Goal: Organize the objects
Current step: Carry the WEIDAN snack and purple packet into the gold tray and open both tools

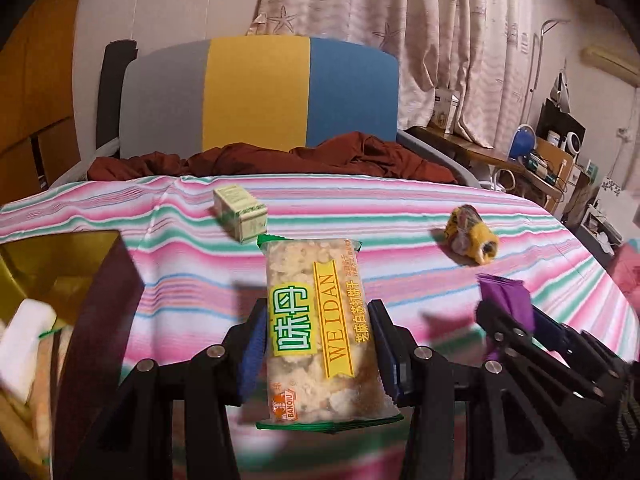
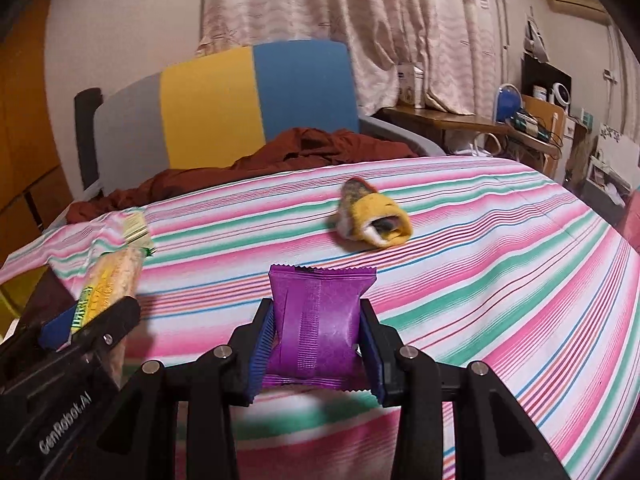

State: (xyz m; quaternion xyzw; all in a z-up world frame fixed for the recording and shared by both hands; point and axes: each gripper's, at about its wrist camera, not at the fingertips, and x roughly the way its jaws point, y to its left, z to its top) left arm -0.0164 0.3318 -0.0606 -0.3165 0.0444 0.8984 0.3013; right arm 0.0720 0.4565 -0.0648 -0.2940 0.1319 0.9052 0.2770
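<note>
only the left wrist view shows the small green box [image 1: 240, 213] on the striped cloth [image 1: 400, 208] and the dark open box [image 1: 100, 280], apparently holding snack packs. left gripper [image 1: 318, 344] clamps the rice cracker pack [image 1: 316, 320]; right gripper [image 2: 318, 340] clamps the purple packet [image 2: 320, 316].

the bed sheet [image 1: 400, 216] is striped pink, white, green and blue. the snack bar [image 1: 316, 328] wrapper is clear with yellow and green labels; the packet [image 2: 320, 320] is purple. the rolled sock [image 2: 374, 218] is yellow, the headboard [image 1: 256, 96] grey, yellow and blue.
</note>
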